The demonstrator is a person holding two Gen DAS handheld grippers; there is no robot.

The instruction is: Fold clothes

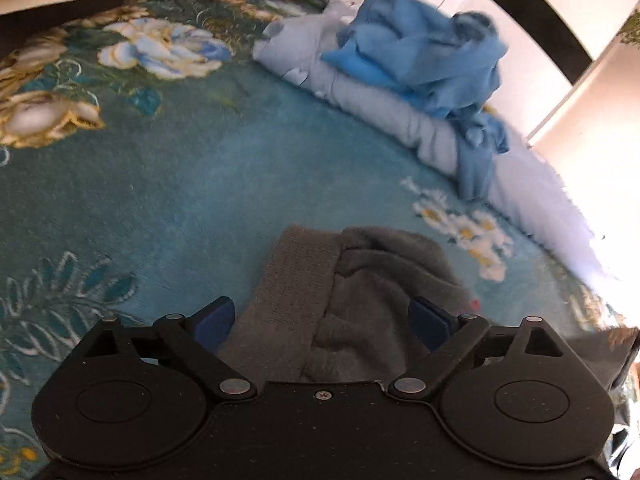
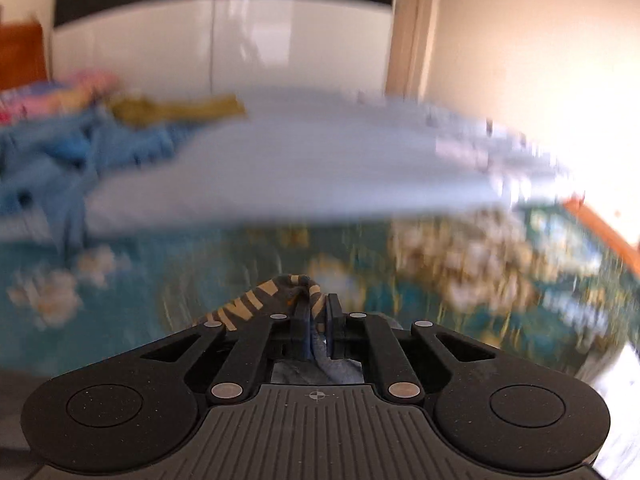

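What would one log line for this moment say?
left gripper: open around grey garment | right gripper: shut on striped cloth | blue clothes unfolded on floral bedspread

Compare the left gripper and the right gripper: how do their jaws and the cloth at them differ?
The left gripper has its jaws spread wide around plain grey knit fabric; the right gripper is pinched shut on a dark garment with tan stripes. The left view is sharp, the right view motion-blurred. Both hang over the teal floral bedspread.
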